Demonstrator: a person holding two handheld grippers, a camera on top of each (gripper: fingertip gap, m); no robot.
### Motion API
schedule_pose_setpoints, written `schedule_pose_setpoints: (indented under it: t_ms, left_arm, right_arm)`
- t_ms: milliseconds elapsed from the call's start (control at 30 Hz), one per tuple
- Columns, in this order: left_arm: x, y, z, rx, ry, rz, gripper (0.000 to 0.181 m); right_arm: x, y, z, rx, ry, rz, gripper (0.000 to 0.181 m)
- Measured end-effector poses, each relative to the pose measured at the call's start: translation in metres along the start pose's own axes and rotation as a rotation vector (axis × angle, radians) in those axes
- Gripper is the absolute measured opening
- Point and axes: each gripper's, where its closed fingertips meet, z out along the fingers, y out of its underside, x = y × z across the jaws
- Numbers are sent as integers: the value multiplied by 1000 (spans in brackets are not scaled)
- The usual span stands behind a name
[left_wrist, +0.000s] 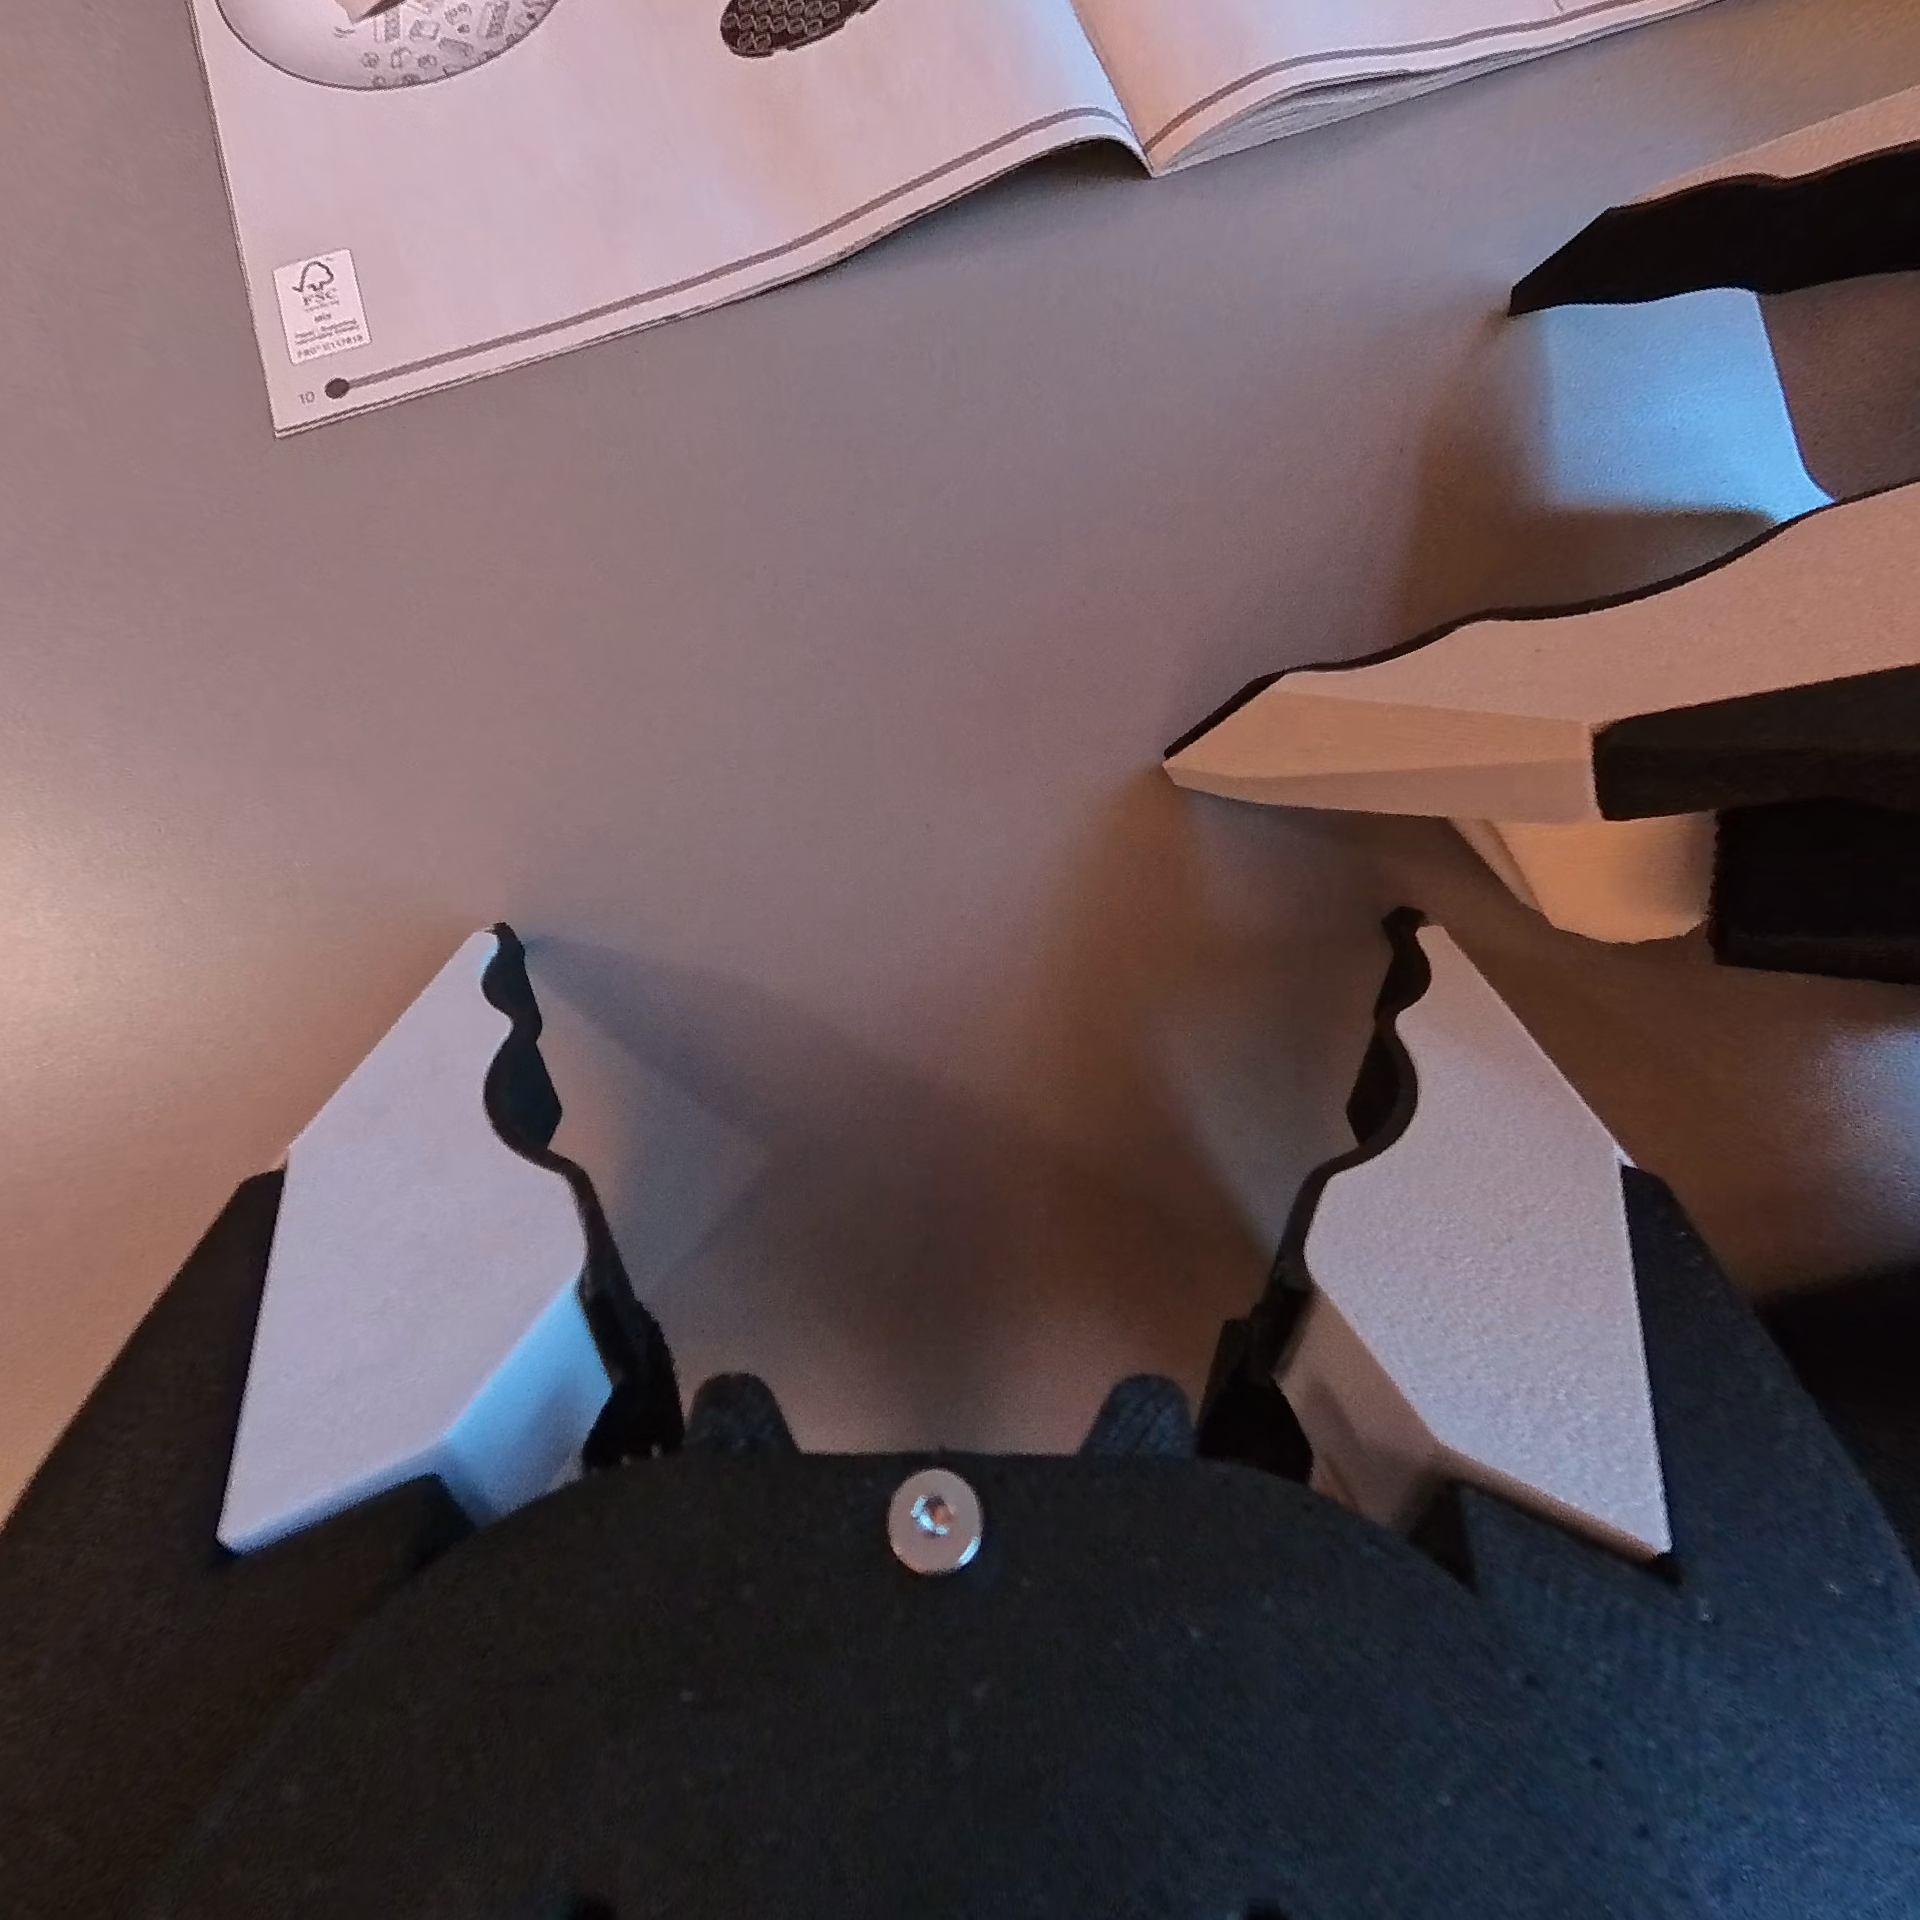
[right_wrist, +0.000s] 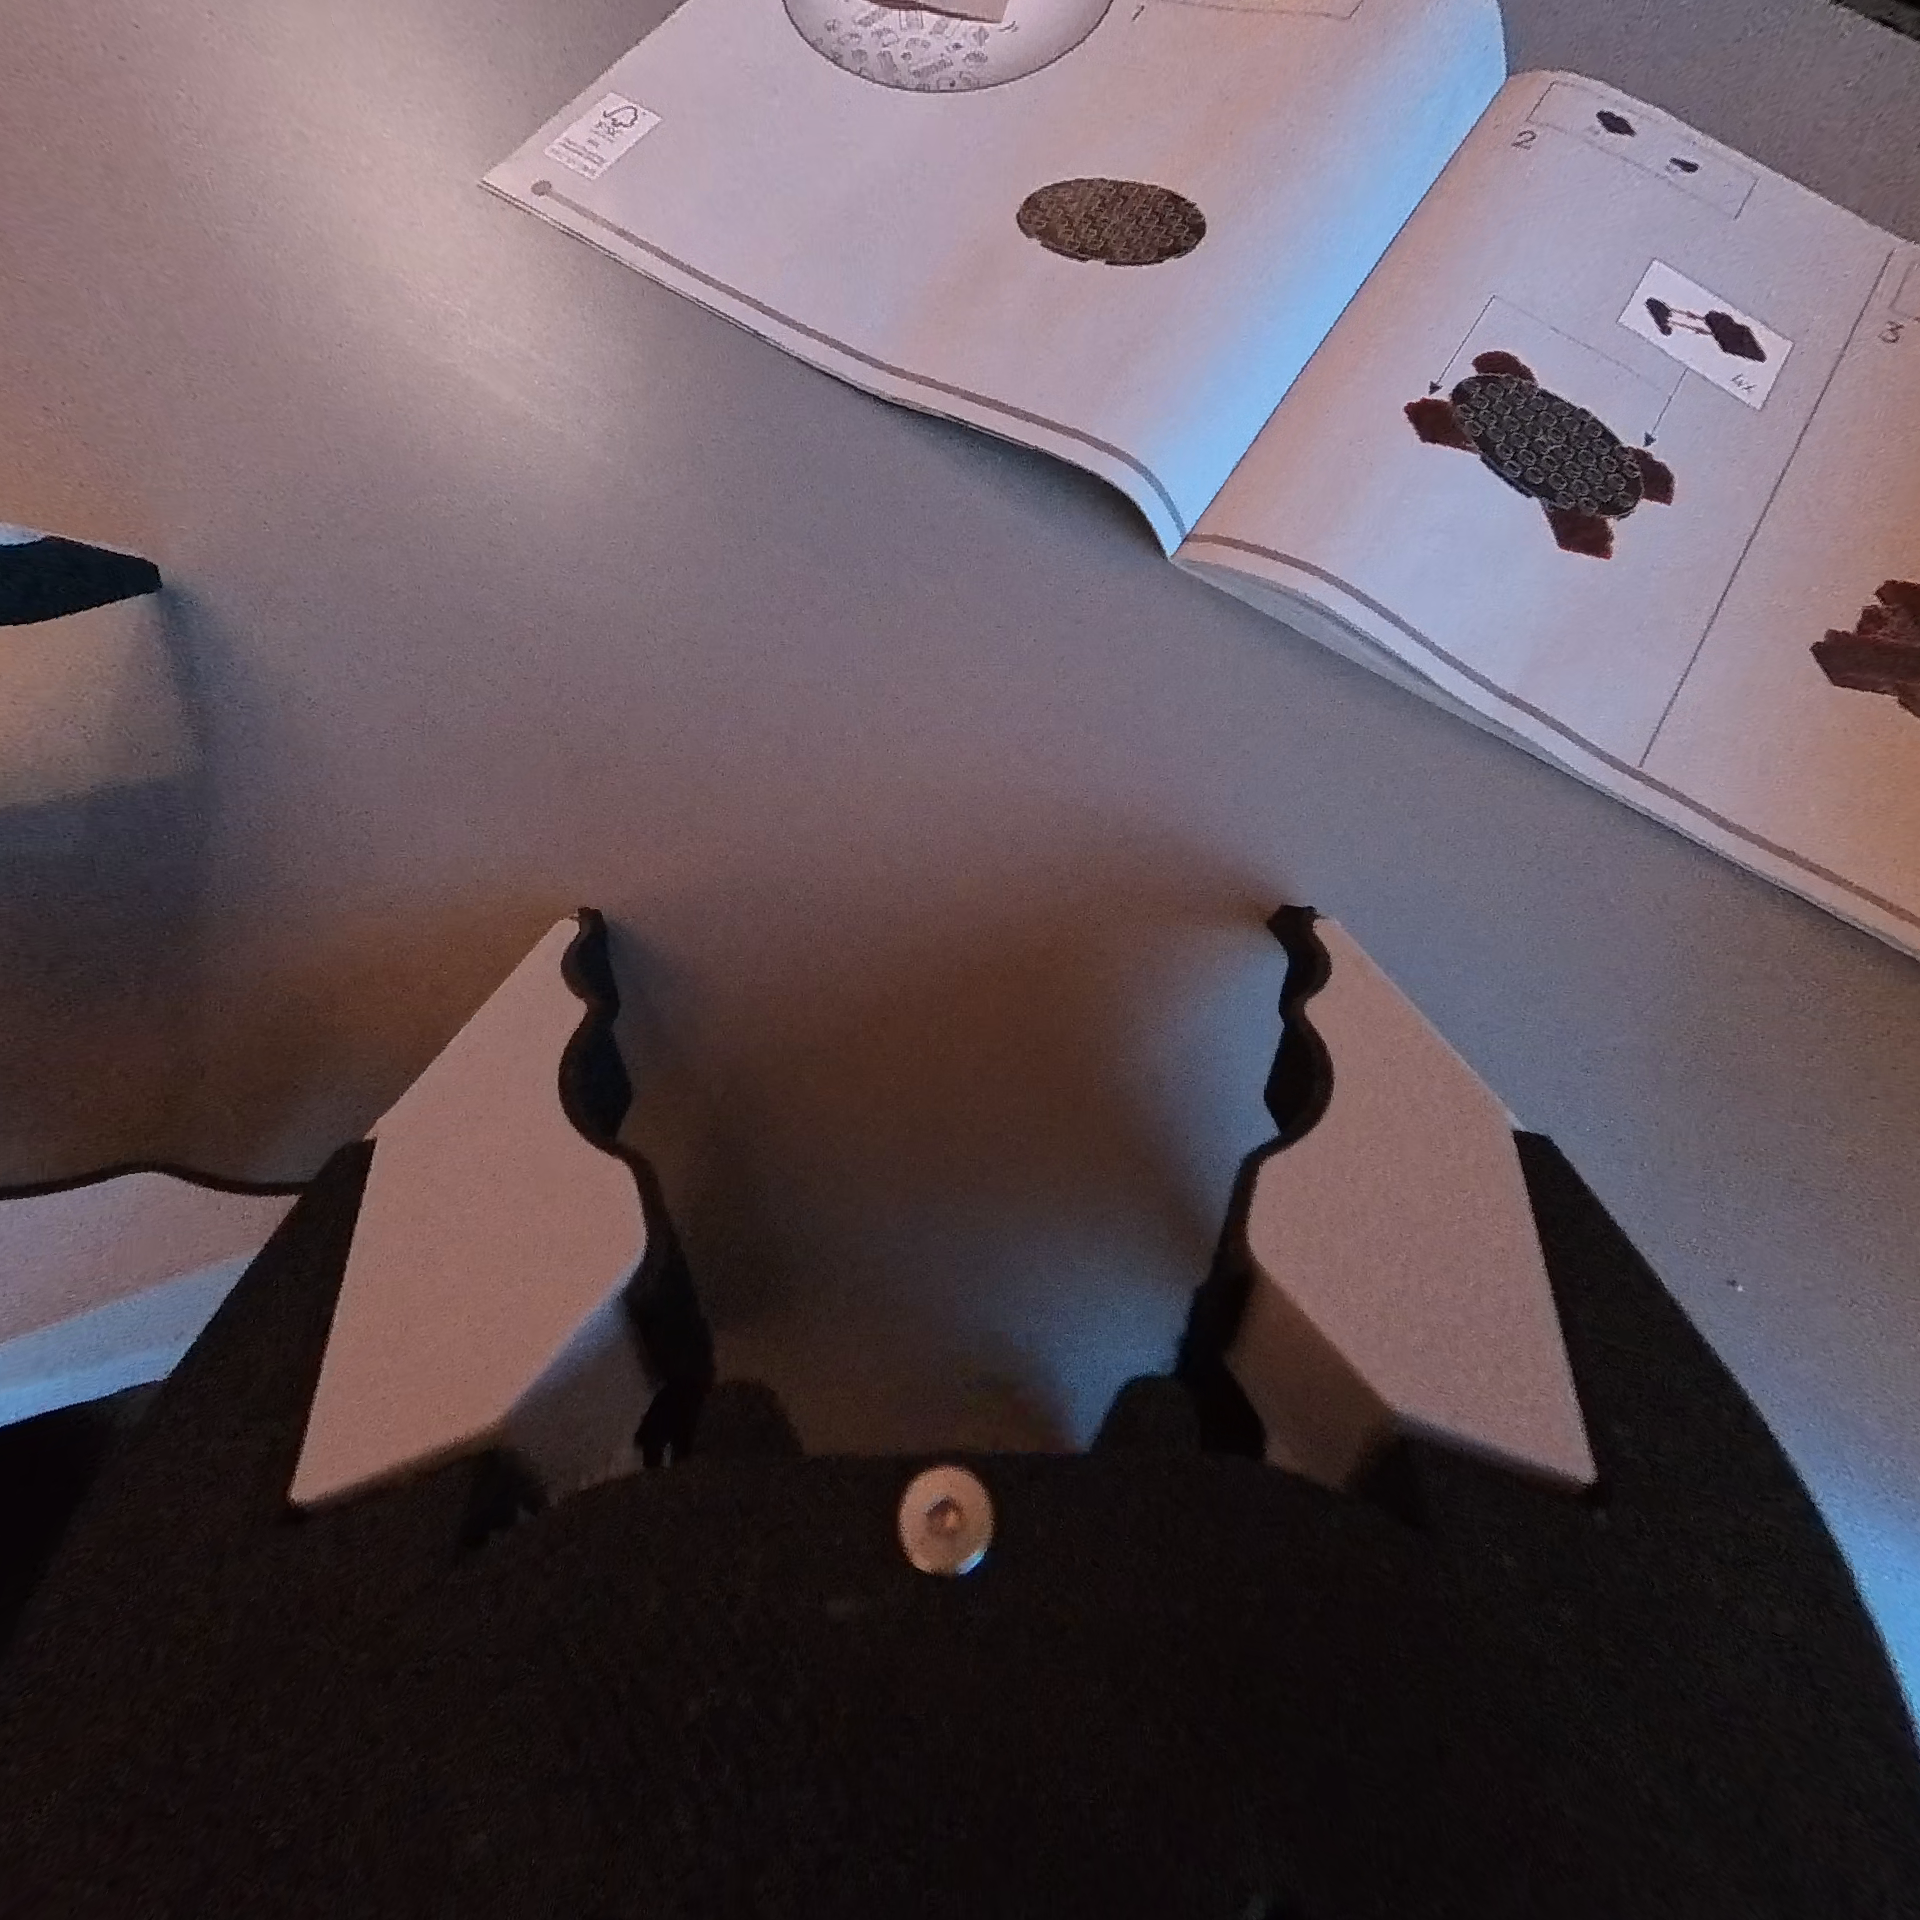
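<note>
Hovering low over a grey desk (left_wrist: 935, 675), the left tongs (left_wrist: 951, 925) stand wide apart, their white fingers (left_wrist: 416, 1195) lined with wavy black pads, and nothing lies between them. Only bare desk shows in the gap, and the tips seem close to the surface, though whether they touch it cannot be told.

Just to the right of them in the left wrist view, the right tongs (left_wrist: 1351, 499) reach in from the side, also spread wide, with bare desk between their two fingers. In the right wrist view the right tongs (right_wrist: 935, 914) show the same wide gap with nothing held, and the left tongs appear at the left edge as a white finger with a black pad.

An open instruction booklet (left_wrist: 675, 156) lies flat on the desk beyond both pairs of tongs, well apart from the left ones. In the right wrist view the booklet (right_wrist: 1039, 291) sits ahead and to the right, its pages showing drawings of a dark round studded plate and brown pieces fixed about it.
</note>
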Motion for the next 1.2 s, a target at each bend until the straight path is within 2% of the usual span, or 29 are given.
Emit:
schedule_pose_setpoints:
  t_ms: [1200]
  left_arm:
    - [0,0,0,0,0,0,155]
  right_arm:
    - [-1,0,0,-4,-7,-3,129]
